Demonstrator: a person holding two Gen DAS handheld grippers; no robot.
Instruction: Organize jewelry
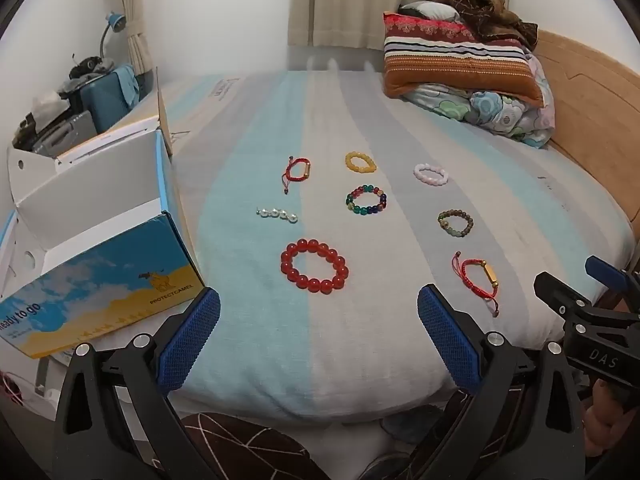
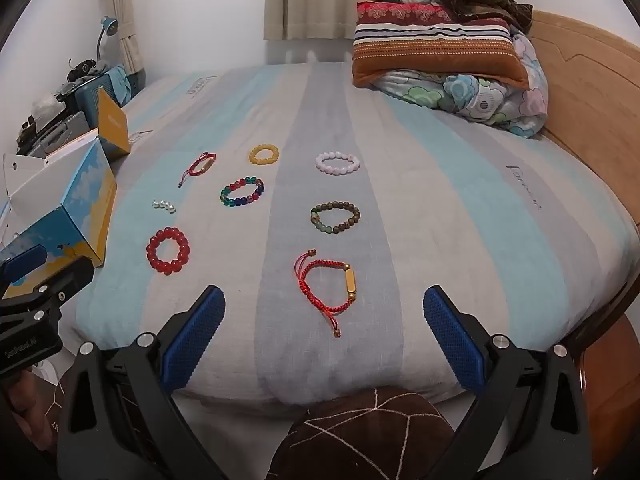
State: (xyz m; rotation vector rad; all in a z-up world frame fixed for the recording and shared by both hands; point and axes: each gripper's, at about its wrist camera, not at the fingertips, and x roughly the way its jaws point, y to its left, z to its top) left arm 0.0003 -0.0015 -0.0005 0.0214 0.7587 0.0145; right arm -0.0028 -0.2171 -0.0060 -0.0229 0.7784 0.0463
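Bedroom with pale curtains [image 1: 352, 0] behind, wooden headboard [image 2: 592, 92] to the right, bed [image 1: 320, 340] covered by a sheet striped in light blue, grey and cream. Eight bracelets spread flat across the sheet, all apart from one another, none touched by either tool. Left column: red cord bracelet [image 1: 296, 172] with a gold tube farthest back, short row of pearls [image 1: 277, 214] nearer, big red bead bracelet [image 1: 314, 266] nearest. Middle: yellow bead bracelet [image 1: 360, 162] behind, multicoloured bead bracelet [image 1: 366, 199] in front of it. Right column: pale pink bead bracelet [image 2: 337, 163] at the back, brown and green bead bracelet [image 2: 335, 217] next, second red cord bracelet [image 2: 326, 290] with a gold tube nearest the front edge. Open blue and yellow cardboard box [image 1: 100, 280] at the left side of the bed, lid flaps up, white inside showing. Striped pillow [image 2: 436, 52] stacked on a flowered quilt [image 2: 496, 100] at the far right corner, brown blanket on top. Blue desk lamp [image 1: 114, 24] and clutter beyond the box. Left gripper [image 1: 319, 340] held over the near edge, pointing down toward the big red beads, jaws wide apart and holding nothing. Right gripper [image 2: 324, 340] beside it, aimed at the nearer red cord bracelet, jaws likewise spread wide with nothing between the blue pads [image 2: 454, 340].
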